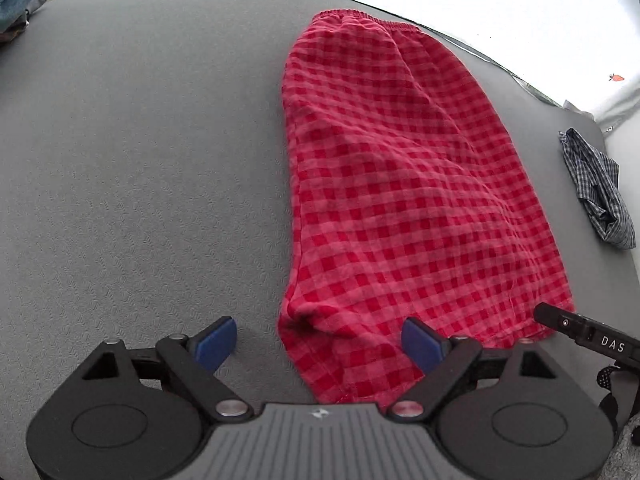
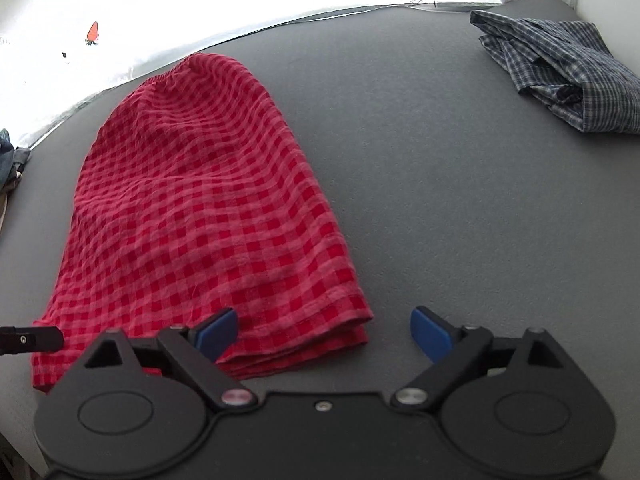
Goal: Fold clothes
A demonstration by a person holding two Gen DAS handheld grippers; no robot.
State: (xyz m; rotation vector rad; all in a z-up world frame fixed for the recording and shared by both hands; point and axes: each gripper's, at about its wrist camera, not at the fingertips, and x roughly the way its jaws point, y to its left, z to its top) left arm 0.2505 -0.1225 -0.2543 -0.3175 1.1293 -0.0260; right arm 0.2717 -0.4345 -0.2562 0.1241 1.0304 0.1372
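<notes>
A red checked garment [image 1: 392,184] lies flat and folded lengthwise on the grey mat [image 1: 140,160], its elastic waistband at the far end and its hem near me. My left gripper [image 1: 320,344] stands open over the hem's near left corner; the cloth lies under and between the blue pads without being pinched. In the right wrist view the same garment [image 2: 200,208] lies left of centre. My right gripper [image 2: 326,334] is open above the hem's near right corner, the left pad over cloth, the right pad over bare mat [image 2: 440,200].
A crumpled blue plaid shirt [image 2: 560,76] lies at the mat's far right, also seen as a plaid shirt [image 1: 596,188] at the right edge. More bundled clothes [image 1: 16,0] sit at the far left corner. A bright white sheet borders the mat's far edge.
</notes>
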